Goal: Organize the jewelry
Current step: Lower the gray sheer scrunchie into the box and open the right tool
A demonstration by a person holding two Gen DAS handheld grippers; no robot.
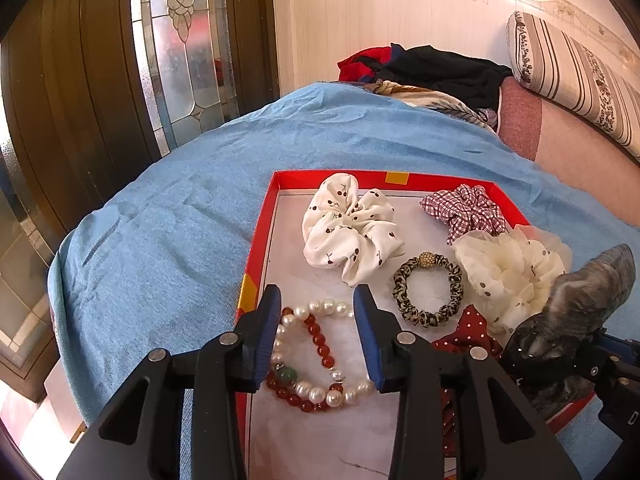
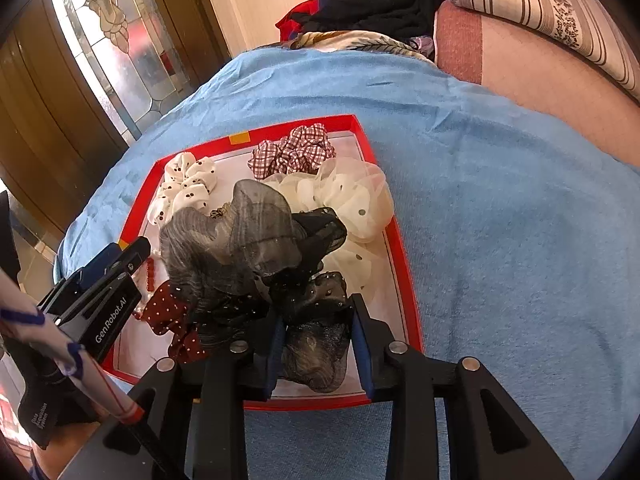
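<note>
A red-rimmed tray [image 1: 276, 184] lies on the blue cloth. My left gripper [image 1: 316, 336] is open just above a pearl bracelet [image 1: 316, 392] and a red bead bracelet [image 1: 320, 344], its jaws either side of them. The tray also holds a white cherry-print scrunchie [image 1: 348, 232], a leopard hair tie [image 1: 428, 292], a red checked scrunchie [image 1: 464, 208], a cream dotted scrunchie [image 1: 512, 272] and a dark red dotted one [image 1: 468, 332]. My right gripper [image 2: 318, 352] has its jaws around a grey-black gauze scrunchie [image 2: 248, 248] over the tray [image 2: 404, 248]; the same scrunchie shows at the right of the left wrist view [image 1: 580, 312].
The blue cloth [image 1: 180, 208] covers a rounded surface that drops off at the left. A pile of dark and red clothes [image 1: 432, 68] lies at the far edge. A striped cushion [image 1: 572, 76] and pink seat [image 1: 560, 136] are at the right. A glass-panelled door [image 1: 188, 40] stands behind.
</note>
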